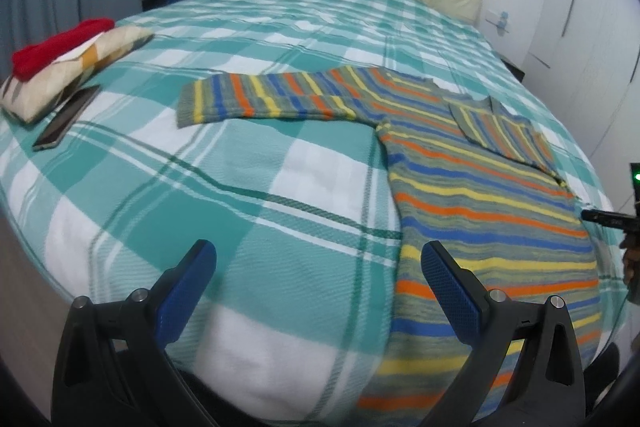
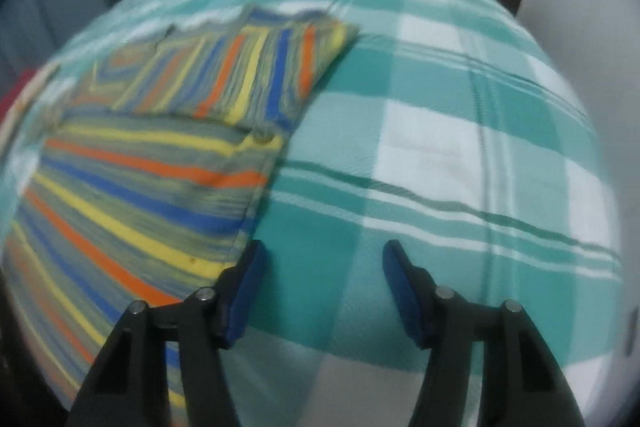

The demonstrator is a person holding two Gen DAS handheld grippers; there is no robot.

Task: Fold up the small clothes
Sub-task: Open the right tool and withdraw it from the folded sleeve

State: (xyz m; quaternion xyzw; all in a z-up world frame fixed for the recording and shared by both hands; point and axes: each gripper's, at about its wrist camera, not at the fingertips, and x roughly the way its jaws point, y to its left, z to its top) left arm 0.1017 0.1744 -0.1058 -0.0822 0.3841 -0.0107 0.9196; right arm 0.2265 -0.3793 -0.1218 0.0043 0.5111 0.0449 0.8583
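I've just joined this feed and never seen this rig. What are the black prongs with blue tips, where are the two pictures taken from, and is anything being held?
They are hand-held tongs, one per hand, each with a camera looking along its fingers. One picture is from the left tongs, the other from the right tongs. Both stand open and hold nothing. On the checked bed lies a striped sweater: one sleeve is folded over the body, the other stretched out. Farther left are a pillow with a red garment on it, and a tablet.

Plaid-covered bed, white wardrobe
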